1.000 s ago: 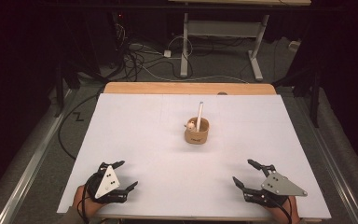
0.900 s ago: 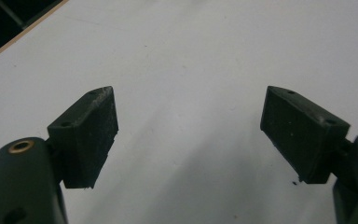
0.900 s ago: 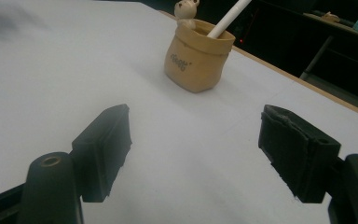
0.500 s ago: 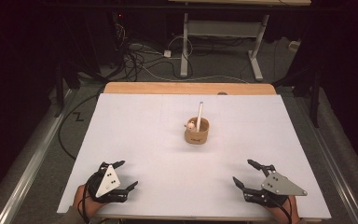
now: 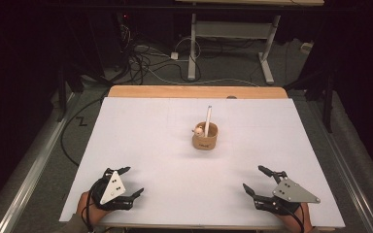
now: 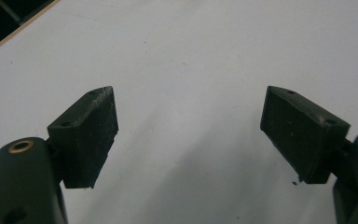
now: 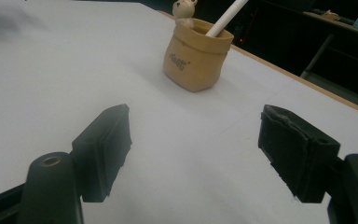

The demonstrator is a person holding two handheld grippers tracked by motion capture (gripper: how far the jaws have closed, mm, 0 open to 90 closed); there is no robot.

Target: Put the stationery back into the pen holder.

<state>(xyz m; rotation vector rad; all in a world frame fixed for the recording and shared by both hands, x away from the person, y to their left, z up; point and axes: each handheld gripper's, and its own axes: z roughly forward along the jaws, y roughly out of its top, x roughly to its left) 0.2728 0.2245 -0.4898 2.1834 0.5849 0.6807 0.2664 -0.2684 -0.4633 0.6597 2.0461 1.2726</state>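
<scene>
A small tan sack-shaped holder [image 5: 205, 137] [image 7: 196, 58] stands upright near the middle of the white table top [image 5: 165, 155]. A white pen [image 5: 207, 118] [image 7: 225, 17] leans out of it, and a little bear figure [image 7: 184, 10] sits on its rim. My left gripper [image 5: 127, 182] [image 6: 189, 135] rests open at the near left edge, nothing between its jaws. At the near right edge my right gripper [image 5: 259, 178] [image 7: 196, 149] is open too, jaws wide and pointing toward the holder, well short of it.
A wooden strip [image 5: 196, 91] runs along the table's far edge. Beyond it lie cables [image 5: 145, 60] on the floor and a white desk frame [image 5: 230, 39]. Metal rails [image 5: 34, 160] flank the table on both sides.
</scene>
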